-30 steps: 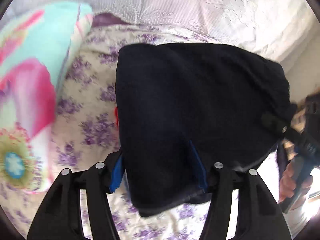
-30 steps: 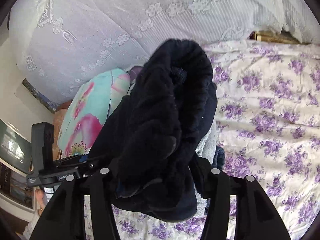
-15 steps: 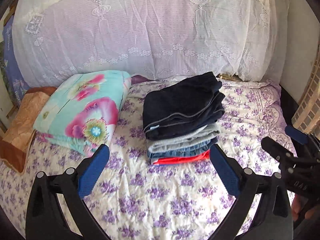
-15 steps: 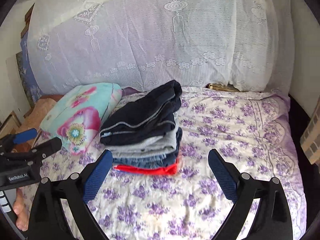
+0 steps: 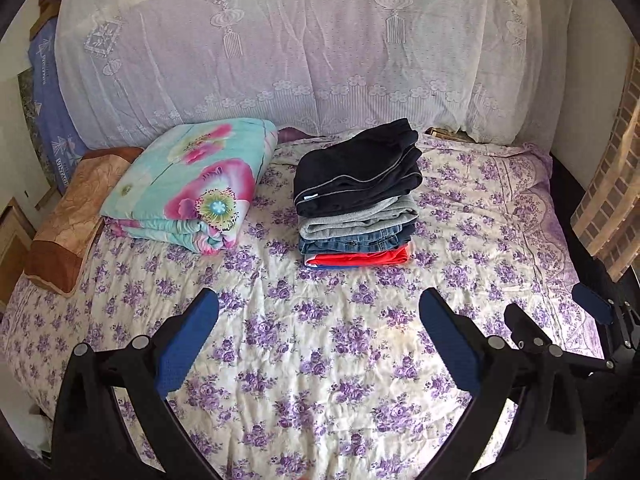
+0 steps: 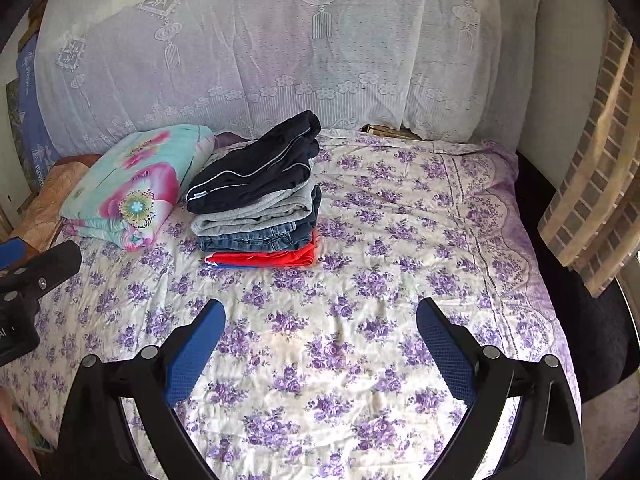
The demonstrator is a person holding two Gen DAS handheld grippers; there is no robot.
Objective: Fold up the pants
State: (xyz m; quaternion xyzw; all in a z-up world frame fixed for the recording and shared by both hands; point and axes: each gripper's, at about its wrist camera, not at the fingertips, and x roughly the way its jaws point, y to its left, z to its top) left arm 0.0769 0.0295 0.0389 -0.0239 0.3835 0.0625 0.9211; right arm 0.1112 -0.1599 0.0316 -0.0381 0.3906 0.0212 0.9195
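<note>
Folded dark navy pants lie on top of a stack of folded clothes on the bed; the pants also show in the right wrist view. Below them lie grey, denim and red garments. My left gripper is open and empty, well back from the stack above the bedsheet. My right gripper is open and empty, also back from the stack. The right gripper shows at the right edge of the left wrist view, and the left gripper at the left edge of the right wrist view.
A folded floral quilt lies left of the stack, with a brown pillow further left. The purple-flowered bedsheet covers the bed. A white lace curtain hangs behind. A brick-pattern curtain hangs at the right.
Both grippers let go of the dark pants, opened and drew back from the stack. The pants now rest on top of the pile.
</note>
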